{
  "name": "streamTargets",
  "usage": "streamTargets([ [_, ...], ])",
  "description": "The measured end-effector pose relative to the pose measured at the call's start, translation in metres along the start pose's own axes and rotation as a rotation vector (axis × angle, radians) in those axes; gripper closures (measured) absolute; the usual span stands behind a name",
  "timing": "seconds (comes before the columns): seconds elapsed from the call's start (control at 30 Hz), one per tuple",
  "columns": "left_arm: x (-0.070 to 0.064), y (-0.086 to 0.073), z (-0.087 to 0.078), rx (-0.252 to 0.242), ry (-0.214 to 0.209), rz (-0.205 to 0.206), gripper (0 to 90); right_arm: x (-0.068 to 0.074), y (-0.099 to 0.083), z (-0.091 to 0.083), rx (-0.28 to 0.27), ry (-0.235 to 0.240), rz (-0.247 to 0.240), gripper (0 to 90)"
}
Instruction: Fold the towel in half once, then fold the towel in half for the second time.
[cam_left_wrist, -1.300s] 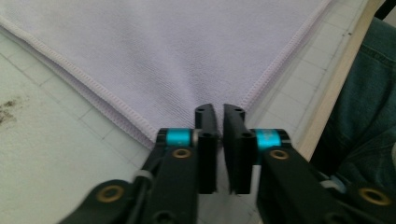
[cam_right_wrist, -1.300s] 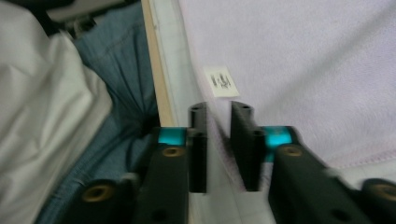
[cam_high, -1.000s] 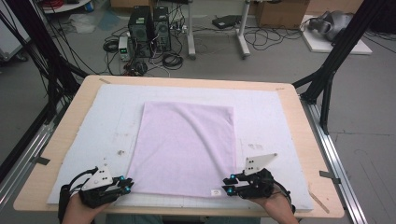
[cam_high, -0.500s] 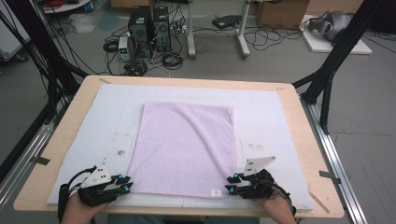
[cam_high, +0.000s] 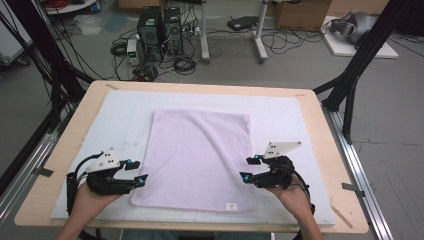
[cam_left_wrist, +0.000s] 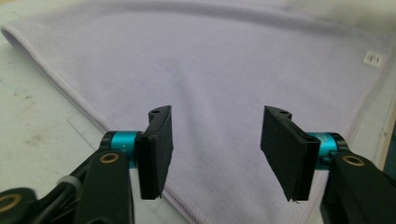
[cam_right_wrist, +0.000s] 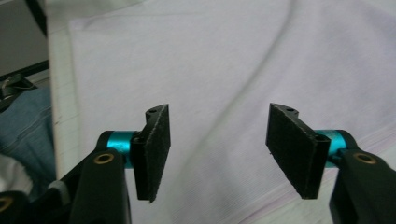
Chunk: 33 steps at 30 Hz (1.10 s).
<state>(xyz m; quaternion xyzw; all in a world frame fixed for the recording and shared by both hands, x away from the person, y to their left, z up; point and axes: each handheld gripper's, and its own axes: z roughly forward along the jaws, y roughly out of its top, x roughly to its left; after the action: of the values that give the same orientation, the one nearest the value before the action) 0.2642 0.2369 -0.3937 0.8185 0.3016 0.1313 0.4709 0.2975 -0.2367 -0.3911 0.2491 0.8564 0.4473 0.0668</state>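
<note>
Labels: the only tag showing is a small white label (cam_high: 231, 206) sitting near the front right corner of the towel (cam_high: 197, 155). In the left gripper view the same label (cam_left_wrist: 374, 58) is lying close to the hem at the far right; it carries a small dark mark, too small to read. No brand or other writing can be made out.

Towel: pale lilac, rectangular, lying flat and spread out in the middle of the white mat (cam_high: 295, 117) that is covering the wooden table (cam_high: 325, 145). The long sides are running away from the person. The surface is looking soft and finely textured, with a narrow stitched hem along the edge (cam_left_wrist: 70, 95). In the right gripper view a shallow crease (cam_right_wrist: 261, 70) is running diagonally across the cloth (cam_right_wrist: 224, 56).

Left gripper (cam_high: 140, 177): resting low at the front left corner of the towel, pointing inward. Its jaws are standing wide apart with nothing between them; in its own view the hem is passing under the tips (cam_left_wrist: 215, 140).

Right gripper (cam_high: 245, 172): sitting at the right edge of the towel, toward the front, pointing inward. Its jaws are likewise spread wide and gripping nothing, hanging over the cloth (cam_right_wrist: 217, 144).

Both hands are coming in from the table's front edge.
</note>
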Motion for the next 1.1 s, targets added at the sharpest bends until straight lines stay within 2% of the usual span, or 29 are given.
streamTargets([
  [0.13, 0.006, 0.011, 0.003, -0.011, 0.006, -0.004, 36.4, -0.011, 0.010, 0.003, -0.017, -0.020, 0.007, 32.3],
  [0.23, 0.011, 0.018, 0.005, -0.023, 0.031, -0.004, 36.3, -0.019, 0.017, 0.004, -0.026, -0.024, 0.012, 30.7],
  [0.4, 0.017, 0.030, 0.007, -0.050, 0.050, -0.015, 36.3, -0.021, 0.028, 0.008, -0.014, -0.026, -0.012, 30.6],
  [0.57, 0.016, 0.036, 0.013, -0.029, 0.042, 0.004, 36.2, -0.020, 0.031, 0.011, 0.003, -0.031, -0.031, 30.6],
  [0.77, 0.016, 0.039, 0.018, -0.018, 0.032, 0.004, 36.2, -0.024, 0.030, 0.011, 0.004, -0.031, -0.023, 30.6],
  [0.97, 0.023, 0.040, 0.025, 0.001, 0.047, 0.002, 36.6, -0.030, 0.033, 0.014, 0.017, -0.041, -0.031, 30.6],
  [1.1, 0.034, 0.042, 0.030, 0.004, 0.063, -0.009, 37.6, -0.038, 0.035, 0.017, 0.037, -0.058, -0.018, 30.7],
])
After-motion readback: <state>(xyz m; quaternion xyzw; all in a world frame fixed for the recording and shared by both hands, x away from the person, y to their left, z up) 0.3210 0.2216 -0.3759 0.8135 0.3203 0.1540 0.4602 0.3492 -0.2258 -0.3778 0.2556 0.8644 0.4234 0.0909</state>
